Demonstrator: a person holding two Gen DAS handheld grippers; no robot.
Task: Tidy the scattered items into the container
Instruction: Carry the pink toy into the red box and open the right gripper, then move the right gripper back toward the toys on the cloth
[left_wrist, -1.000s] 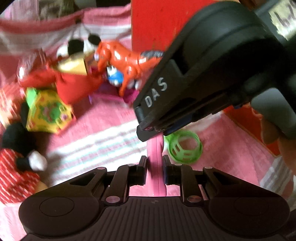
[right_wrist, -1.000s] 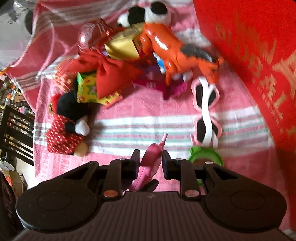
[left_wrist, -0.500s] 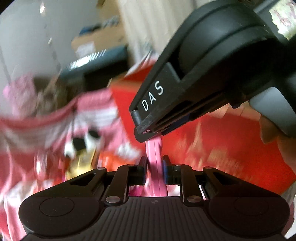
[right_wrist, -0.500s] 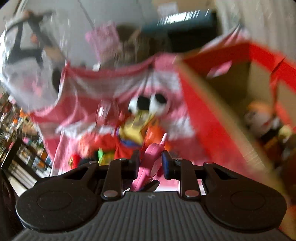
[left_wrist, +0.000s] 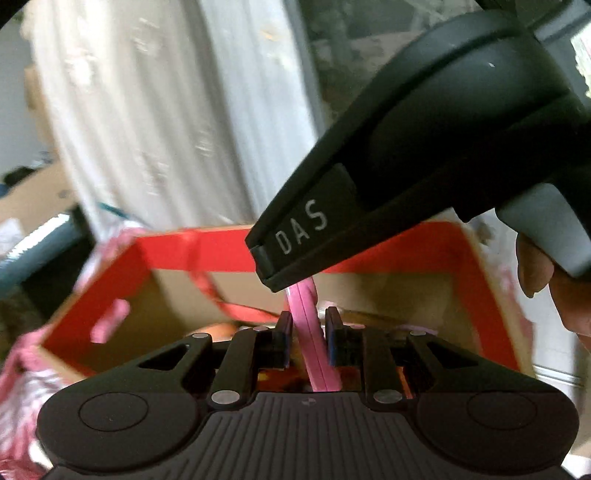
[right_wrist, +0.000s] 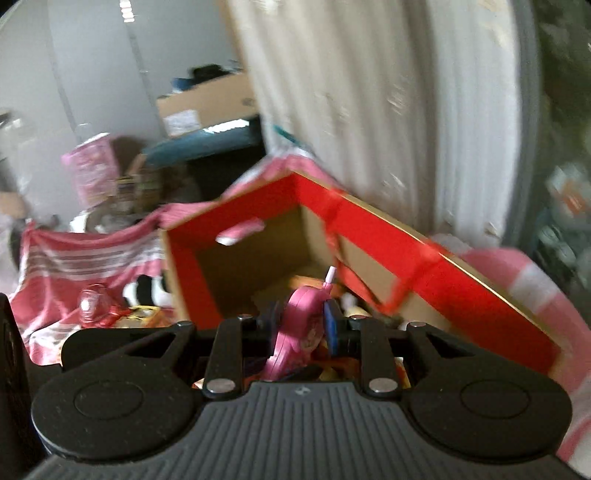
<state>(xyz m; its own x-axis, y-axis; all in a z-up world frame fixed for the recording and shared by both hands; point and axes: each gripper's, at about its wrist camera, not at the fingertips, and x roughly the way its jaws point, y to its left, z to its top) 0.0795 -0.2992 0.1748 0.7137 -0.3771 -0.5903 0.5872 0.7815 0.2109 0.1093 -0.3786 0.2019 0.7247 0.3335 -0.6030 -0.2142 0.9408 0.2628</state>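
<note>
My right gripper (right_wrist: 301, 321) is shut on a pink toy phone (right_wrist: 303, 314) with a small antenna, held above the open top of the red box (right_wrist: 443, 273). The box has brown cardboard inside, and orange and yellow toys lie at its bottom. In the left wrist view my left gripper (left_wrist: 308, 332) is shut on a thin pink piece (left_wrist: 306, 321) seen edge-on. That piece runs up to the tip of the right gripper (left_wrist: 275, 277), marked DAS, which crosses the view above the red box (left_wrist: 207, 254). I cannot tell whether both hold the same toy.
A pink striped cloth (right_wrist: 85, 254) lies left of the box, with a black-and-white plush (right_wrist: 147, 291) and a shiny red toy (right_wrist: 92, 306) on it. A white curtain (right_wrist: 369, 110) hangs behind. A person's hand (left_wrist: 535, 273) grips the right tool.
Both views have swung up from the cloth with its scattered toys to the open top of the red box. Both grippers have risen together and keep their pink loads.
</note>
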